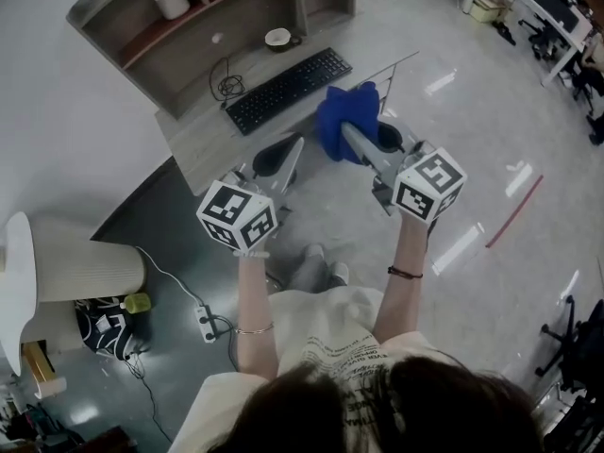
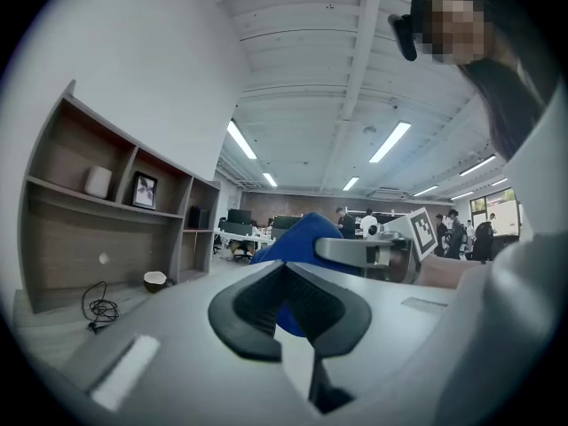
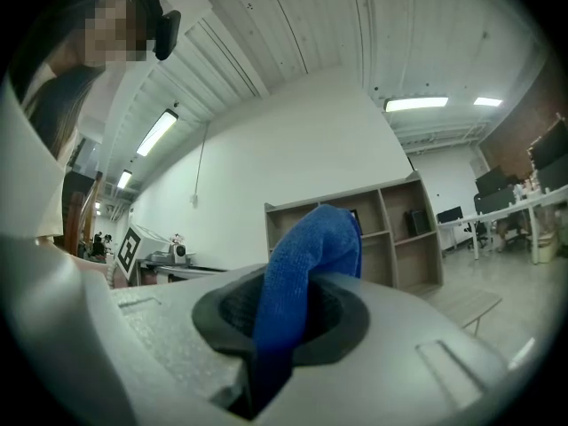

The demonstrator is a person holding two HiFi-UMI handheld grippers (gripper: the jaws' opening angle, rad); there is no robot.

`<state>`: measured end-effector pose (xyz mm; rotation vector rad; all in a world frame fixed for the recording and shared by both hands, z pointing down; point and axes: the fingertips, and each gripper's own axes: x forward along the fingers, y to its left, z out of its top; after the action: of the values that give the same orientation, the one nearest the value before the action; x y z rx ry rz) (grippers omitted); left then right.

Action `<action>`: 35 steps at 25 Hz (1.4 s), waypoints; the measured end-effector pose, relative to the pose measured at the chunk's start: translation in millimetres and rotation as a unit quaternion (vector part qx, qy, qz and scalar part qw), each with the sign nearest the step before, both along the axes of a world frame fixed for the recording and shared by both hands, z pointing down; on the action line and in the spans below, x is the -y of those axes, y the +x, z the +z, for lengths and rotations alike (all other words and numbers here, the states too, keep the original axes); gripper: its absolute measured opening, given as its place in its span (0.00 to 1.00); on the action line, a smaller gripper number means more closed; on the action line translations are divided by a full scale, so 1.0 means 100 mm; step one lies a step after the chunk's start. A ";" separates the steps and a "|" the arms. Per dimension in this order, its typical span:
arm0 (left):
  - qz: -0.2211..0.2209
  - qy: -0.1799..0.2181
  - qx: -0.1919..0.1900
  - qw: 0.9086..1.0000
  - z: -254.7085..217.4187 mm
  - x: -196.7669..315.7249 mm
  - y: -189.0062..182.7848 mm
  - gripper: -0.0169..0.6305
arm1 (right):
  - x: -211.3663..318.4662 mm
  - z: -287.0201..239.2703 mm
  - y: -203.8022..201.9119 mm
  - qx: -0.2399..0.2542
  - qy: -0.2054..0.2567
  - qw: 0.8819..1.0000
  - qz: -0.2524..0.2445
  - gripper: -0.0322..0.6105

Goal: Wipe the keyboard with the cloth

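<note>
The black keyboard lies at an angle on the grey desk. In front of the desk's edge I hold both grippers up in the air, apart from the keyboard. My right gripper is shut on a blue cloth, which bunches above its jaws. In the right gripper view the cloth runs up between the black pads of that gripper. My left gripper is shut with nothing in it. In the left gripper view its own jaws point at the cloth. Neither gripper view shows the keyboard.
A small bowl and a coiled cable sit behind the keyboard, under a wooden shelf unit holding a white cylinder. A white ribbed bin and a power strip are on the floor at the left.
</note>
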<state>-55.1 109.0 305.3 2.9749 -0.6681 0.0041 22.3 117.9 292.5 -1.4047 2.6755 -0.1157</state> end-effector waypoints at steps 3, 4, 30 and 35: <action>-0.009 -0.007 0.001 1.000 0.06 0.08 -0.06 0.02 | 0.09 0.06 -0.04 0.003 -0.005 1.000 -0.001 0.13; -0.011 -0.008 0.002 1.000 0.08 0.12 -0.08 0.02 | 0.13 0.08 -0.05 0.003 -0.007 1.000 -0.002 0.13; 0.017 -0.033 0.002 0.999 0.33 1.24 0.16 0.02 | 1.18 0.29 0.13 -0.011 -0.040 0.999 0.015 0.13; 0.031 -0.036 0.009 0.999 0.39 1.44 0.28 0.02 | 1.37 0.33 0.20 -0.012 -0.042 0.999 0.022 0.13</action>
<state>-27.0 -35.1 344.5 2.9291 -0.5638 0.0574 42.5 -19.1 325.1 -1.4987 2.6864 -0.2108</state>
